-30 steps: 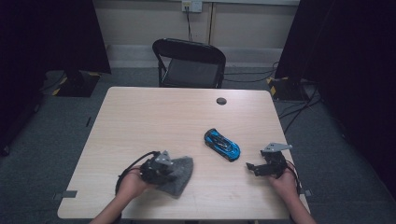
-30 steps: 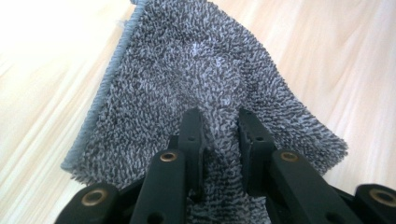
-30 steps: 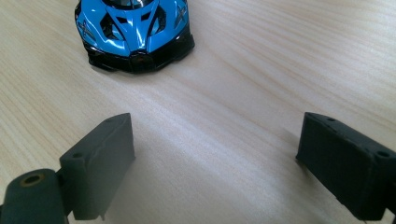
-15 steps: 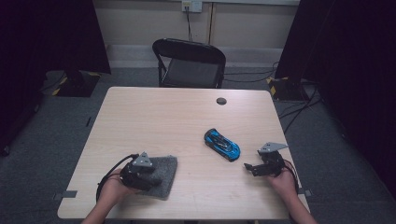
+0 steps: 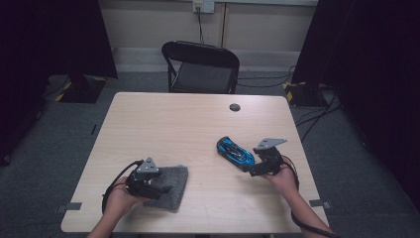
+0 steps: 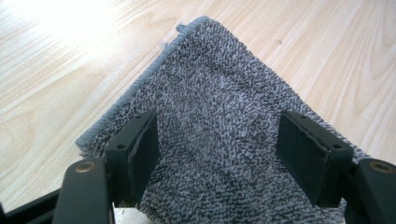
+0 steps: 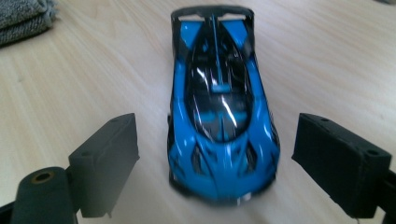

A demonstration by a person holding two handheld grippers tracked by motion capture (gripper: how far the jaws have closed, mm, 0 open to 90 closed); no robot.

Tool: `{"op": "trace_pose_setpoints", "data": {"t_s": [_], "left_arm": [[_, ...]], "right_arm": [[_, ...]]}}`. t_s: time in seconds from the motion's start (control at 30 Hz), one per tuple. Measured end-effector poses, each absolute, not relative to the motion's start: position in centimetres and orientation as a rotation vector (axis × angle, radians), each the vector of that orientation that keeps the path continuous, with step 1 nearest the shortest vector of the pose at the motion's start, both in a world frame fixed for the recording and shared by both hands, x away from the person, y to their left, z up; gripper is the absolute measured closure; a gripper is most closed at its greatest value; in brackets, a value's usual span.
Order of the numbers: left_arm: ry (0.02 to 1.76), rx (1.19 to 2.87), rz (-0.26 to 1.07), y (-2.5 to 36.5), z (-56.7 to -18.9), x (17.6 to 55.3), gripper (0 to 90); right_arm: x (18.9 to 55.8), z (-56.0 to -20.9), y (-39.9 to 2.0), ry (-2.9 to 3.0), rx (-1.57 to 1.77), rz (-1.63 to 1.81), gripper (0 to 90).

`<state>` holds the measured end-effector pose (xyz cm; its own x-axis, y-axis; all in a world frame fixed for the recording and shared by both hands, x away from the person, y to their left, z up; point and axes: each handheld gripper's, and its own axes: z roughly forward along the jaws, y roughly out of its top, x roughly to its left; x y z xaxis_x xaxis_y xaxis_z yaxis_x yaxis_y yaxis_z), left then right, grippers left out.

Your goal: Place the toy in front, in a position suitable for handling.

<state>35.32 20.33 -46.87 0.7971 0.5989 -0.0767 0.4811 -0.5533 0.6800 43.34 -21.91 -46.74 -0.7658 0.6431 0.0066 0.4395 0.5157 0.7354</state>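
Where pale wood-grain counter (image 5: 198,124) spreads flat and smooth: grey terry cloth (image 6: 224,121), looped and nubby, stitched along one edge, lying under left gripper (image 5: 157,187), fingers (image 6: 140,154) wide, just opened, pressing nothing. Smaller: glossy blue-and-black toy car (image 7: 219,107), low and wedge-shaped, between right gripper (image 5: 251,169) fingers (image 7: 105,161), wide apart, touching neither.

The toy car (image 7: 219,107) is bright blue with a black, glossy roof and black trim. The towel (image 6: 224,140) is mottled grey terry with a paler, perhaps bluish hem. The counter (image 5: 198,124) is pale wood-grain. The jaws are matt black.
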Motion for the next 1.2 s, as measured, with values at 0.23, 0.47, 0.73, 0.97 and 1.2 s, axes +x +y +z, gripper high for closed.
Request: {"op": "trace_pose_setpoints", "data": {"t_s": [0.23, 0.47, 0.73, 0.97, 1.2], "left_arm": [[0.805, 2.240, 0.205, 20.5, -46.8, 35.5, 29.4], [0.803, 2.234, 0.207, 20.6, -46.8, 35.6, 29.4], [0.821, 2.216, 0.216, 21.1, -46.7, 35.8, 29.5], [0.834, 2.205, 0.217, 21.4, -46.6, 35.8, 29.4], [0.839, 2.204, 0.220, 21.6, -46.8, 35.8, 29.8]], "right_arm": [[45.8, -46.7, -19.1, 2.518, 0.920, 1.131, 13.3], [48.1, -47.5, -17.0, 2.530, 0.950, 1.071, 13.2], [49.6, -48.0, -15.1, 2.567, 0.912, 1.015, 13.2], [50.0, -48.7, -13.9, 2.580, 0.927, 0.978, 13.3], [50.3, -49.4, -13.7, 2.594, 0.968, 0.959, 16.4]]}}
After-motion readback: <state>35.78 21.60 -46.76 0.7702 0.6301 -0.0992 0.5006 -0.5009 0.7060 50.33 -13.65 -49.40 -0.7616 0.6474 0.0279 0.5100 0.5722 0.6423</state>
